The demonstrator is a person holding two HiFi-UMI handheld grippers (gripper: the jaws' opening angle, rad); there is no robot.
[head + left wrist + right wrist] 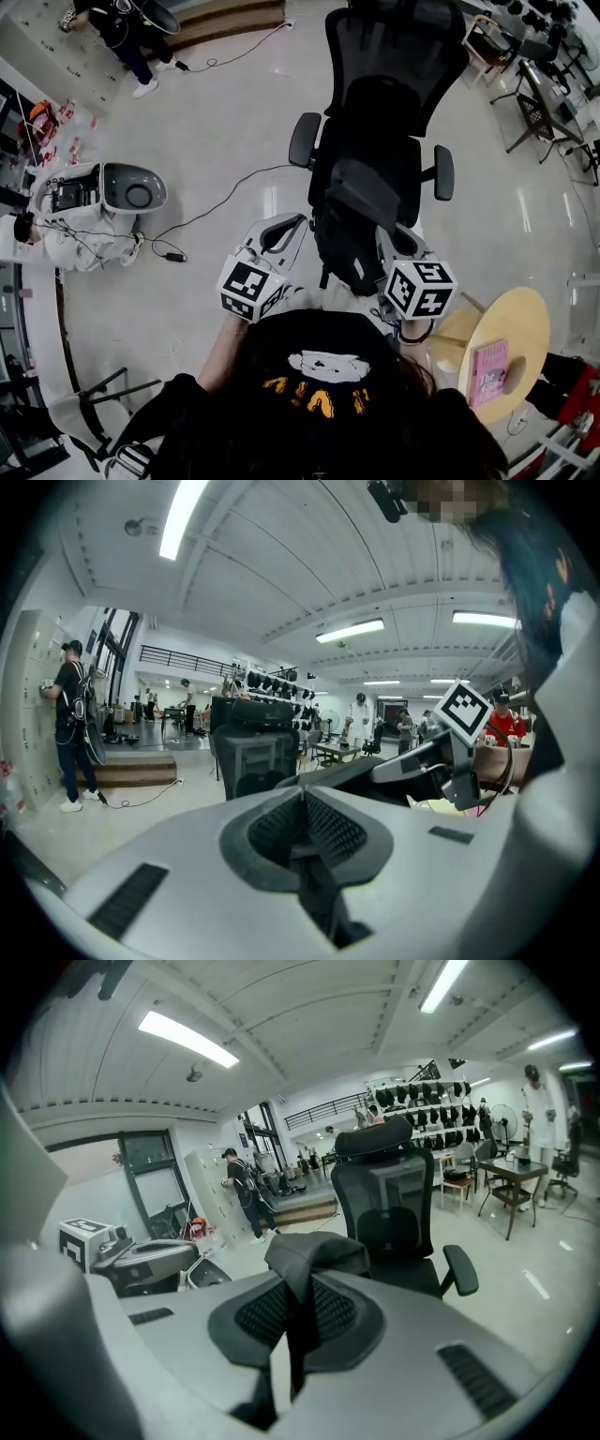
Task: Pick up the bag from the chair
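Note:
A black office chair (pixel 394 94) stands in front of me. The black bag (pixel 361 230) hangs just in front of its seat, between my two grippers. My right gripper (pixel 382 234) is at the bag's right side. In the right gripper view the right gripper (pixel 298 1279) is shut on a fold of the bag's dark fabric (pixel 314 1251), with the chair (pixel 389 1204) behind. My left gripper (pixel 298 220) is by the bag's left edge. In the left gripper view the left gripper (pixel 302 794) has its jaws together with nothing visible between them, and the bag (pixel 347 772) lies just beyond them.
A white machine (pixel 103 187) with cables sits on the floor at the left. A round wooden table (pixel 520 314) with a pink book (pixel 487 370) stands at the lower right. A person (pixel 127 33) stands at the far left; more chairs (pixel 539 108) are at the far right.

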